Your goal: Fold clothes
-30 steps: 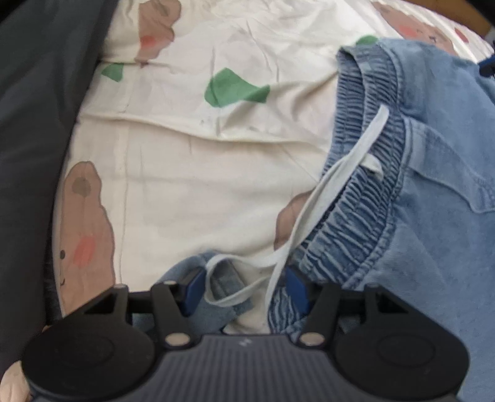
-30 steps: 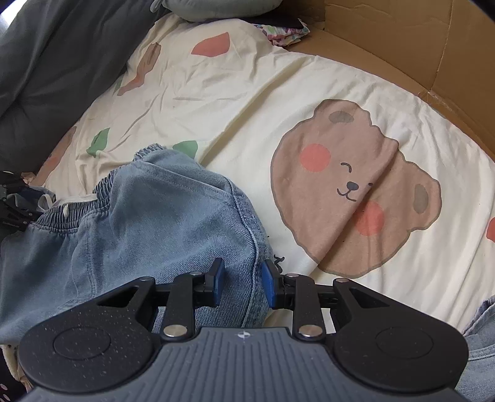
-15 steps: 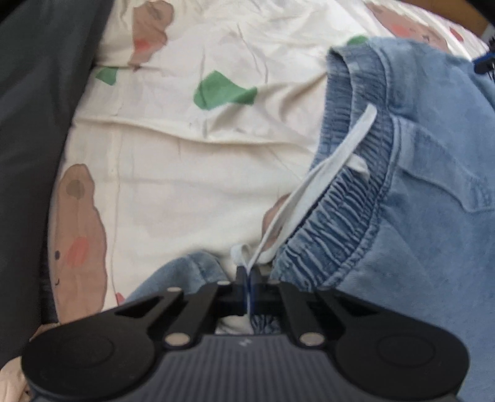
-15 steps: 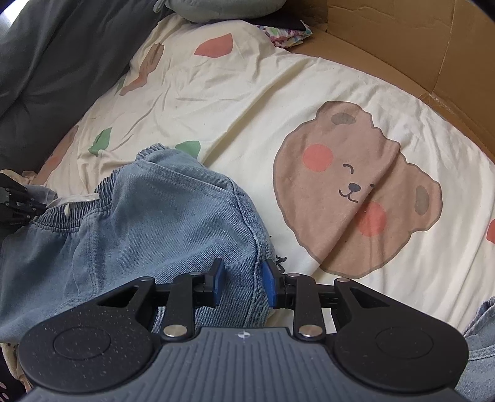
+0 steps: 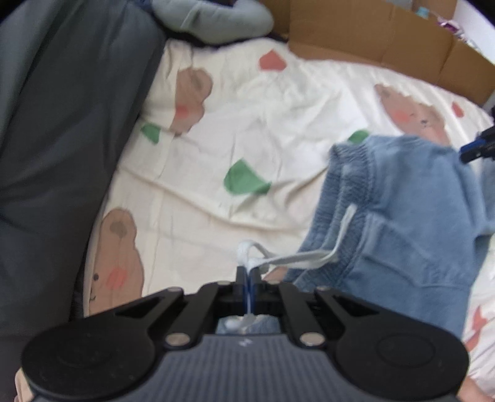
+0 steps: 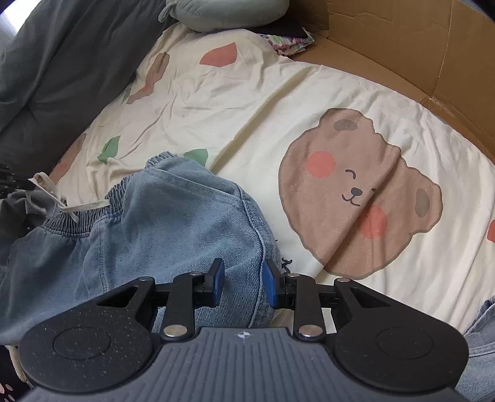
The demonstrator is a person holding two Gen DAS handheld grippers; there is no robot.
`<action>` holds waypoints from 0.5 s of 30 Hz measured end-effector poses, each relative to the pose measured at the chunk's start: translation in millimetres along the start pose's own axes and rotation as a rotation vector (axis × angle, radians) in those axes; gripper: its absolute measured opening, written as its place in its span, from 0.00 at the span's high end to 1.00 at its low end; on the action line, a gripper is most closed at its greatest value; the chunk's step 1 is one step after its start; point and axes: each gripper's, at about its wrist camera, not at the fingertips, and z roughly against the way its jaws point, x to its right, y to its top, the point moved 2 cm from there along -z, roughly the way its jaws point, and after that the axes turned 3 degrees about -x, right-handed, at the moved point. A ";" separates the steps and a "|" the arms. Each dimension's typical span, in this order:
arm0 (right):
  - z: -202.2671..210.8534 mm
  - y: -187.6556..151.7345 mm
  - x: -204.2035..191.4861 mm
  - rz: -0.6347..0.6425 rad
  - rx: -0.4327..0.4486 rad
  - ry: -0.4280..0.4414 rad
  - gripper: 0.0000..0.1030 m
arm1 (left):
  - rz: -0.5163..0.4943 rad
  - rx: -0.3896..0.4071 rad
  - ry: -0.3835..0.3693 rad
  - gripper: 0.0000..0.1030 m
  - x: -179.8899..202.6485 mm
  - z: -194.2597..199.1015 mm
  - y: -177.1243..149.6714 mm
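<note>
In the left wrist view we find the left tool [image 5: 249, 286] fully closed, its blue pads pinched on the white flat drawstring [image 5: 297, 256] of the light blue denim garment with an elasticated waistband [image 5: 411, 216]. The drawstring loops just above the pads and runs taut to the right into the waistband, which is drawn up off the bed. The garment occupies the right half of this view, lying on the cream bedsheet printed with brown bears and green and red shapes [image 5: 278, 123]. A dark grey blanket [image 5: 62, 154] runs along the left edge of the sheet, a grey-green pillow [image 5: 213, 18] lies at the top, and brown cardboard [image 5: 386, 46] stands along the far side. The picture is somewhat blurred. In the right wrist view we find the right tool [image 6: 243, 283] partly open, with a raised fold of the denim garment and its stitched seam between the blue pads; we cannot tell whether the pads press on the cloth. The garment lies at lower left on the sheet, beside a large printed bear face. At the left edge the drawstring is stretched toward the other tool, of which only a dark tip shows.
</note>
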 end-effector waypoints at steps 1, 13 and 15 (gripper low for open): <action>0.6 0.0 -0.3 -0.001 0.002 0.002 0.72 | 0.001 0.009 -0.010 0.99 3.8 4.6 3.5; 0.8 -0.3 0.7 -0.002 0.005 0.008 0.72 | 0.010 0.080 -0.199 0.99 77.1 37.1 27.4; 0.5 -0.5 1.0 -0.002 0.005 0.008 0.72 | 0.022 0.082 -0.225 0.99 86.5 37.5 25.5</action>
